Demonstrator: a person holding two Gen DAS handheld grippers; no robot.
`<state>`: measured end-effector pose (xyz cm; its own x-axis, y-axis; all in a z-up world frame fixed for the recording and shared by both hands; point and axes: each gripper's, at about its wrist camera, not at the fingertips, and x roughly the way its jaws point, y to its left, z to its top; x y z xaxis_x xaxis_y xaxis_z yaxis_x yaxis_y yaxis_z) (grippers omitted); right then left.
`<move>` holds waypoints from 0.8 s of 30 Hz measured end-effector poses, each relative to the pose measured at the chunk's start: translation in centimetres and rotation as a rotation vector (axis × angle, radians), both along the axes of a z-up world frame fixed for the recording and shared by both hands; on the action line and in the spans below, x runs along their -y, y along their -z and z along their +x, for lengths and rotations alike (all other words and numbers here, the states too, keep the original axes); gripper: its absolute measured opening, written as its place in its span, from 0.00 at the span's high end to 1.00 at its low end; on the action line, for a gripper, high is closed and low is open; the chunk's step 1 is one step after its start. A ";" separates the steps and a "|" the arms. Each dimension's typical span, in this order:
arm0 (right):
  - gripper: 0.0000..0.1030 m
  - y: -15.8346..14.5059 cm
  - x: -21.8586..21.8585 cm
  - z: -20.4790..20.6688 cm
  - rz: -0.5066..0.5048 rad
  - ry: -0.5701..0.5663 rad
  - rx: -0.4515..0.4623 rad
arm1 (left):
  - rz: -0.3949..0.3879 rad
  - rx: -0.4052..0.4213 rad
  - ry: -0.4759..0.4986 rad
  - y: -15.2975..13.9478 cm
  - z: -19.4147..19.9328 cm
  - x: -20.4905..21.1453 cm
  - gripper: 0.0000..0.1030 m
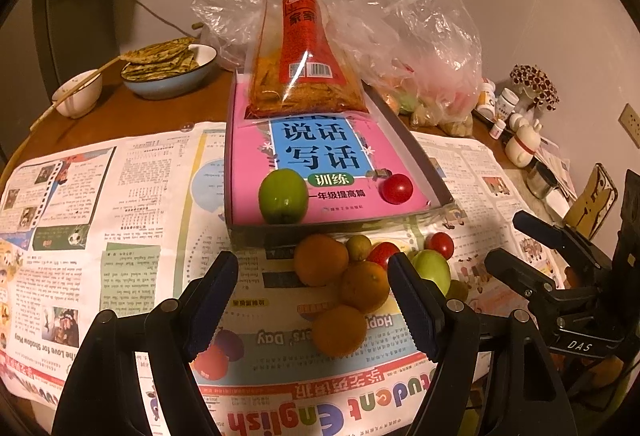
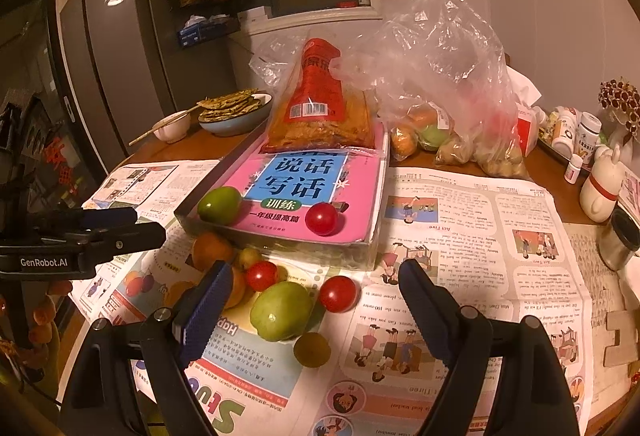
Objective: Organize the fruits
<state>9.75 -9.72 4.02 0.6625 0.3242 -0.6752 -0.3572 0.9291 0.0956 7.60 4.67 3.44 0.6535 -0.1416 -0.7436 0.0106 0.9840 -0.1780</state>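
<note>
A shallow box [image 1: 416,152] lined with a pink book holds a green fruit [image 1: 283,196] and a red tomato [image 1: 397,188]; both also show in the right wrist view [image 2: 219,205] [image 2: 321,218]. In front of it on the newspaper lies a pile of oranges [image 1: 322,259], green fruits [image 2: 281,310] and tomatoes [image 2: 337,293]. My left gripper [image 1: 312,300] is open above the oranges. My right gripper [image 2: 316,300] is open above the green fruit and tomatoes. Both are empty.
A snack bag [image 1: 304,68] lies on the box's far end. Plastic bags [image 2: 448,84] with more fruit sit behind. A bowl of pancakes [image 1: 168,66], a small bowl with chopsticks [image 1: 78,94], bottles and a figurine [image 2: 602,182] stand around.
</note>
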 end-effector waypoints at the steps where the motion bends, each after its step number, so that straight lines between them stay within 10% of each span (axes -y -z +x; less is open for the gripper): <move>1: 0.18 0.0 0.0 -0.1 -0.001 -0.002 -0.001 | 0.001 -0.001 0.000 0.0 0.0 0.0 0.24; 24: 0.18 1.3 -0.2 -1.1 -0.041 -0.024 -0.030 | 0.017 -0.040 0.024 1.3 -0.9 0.0 0.24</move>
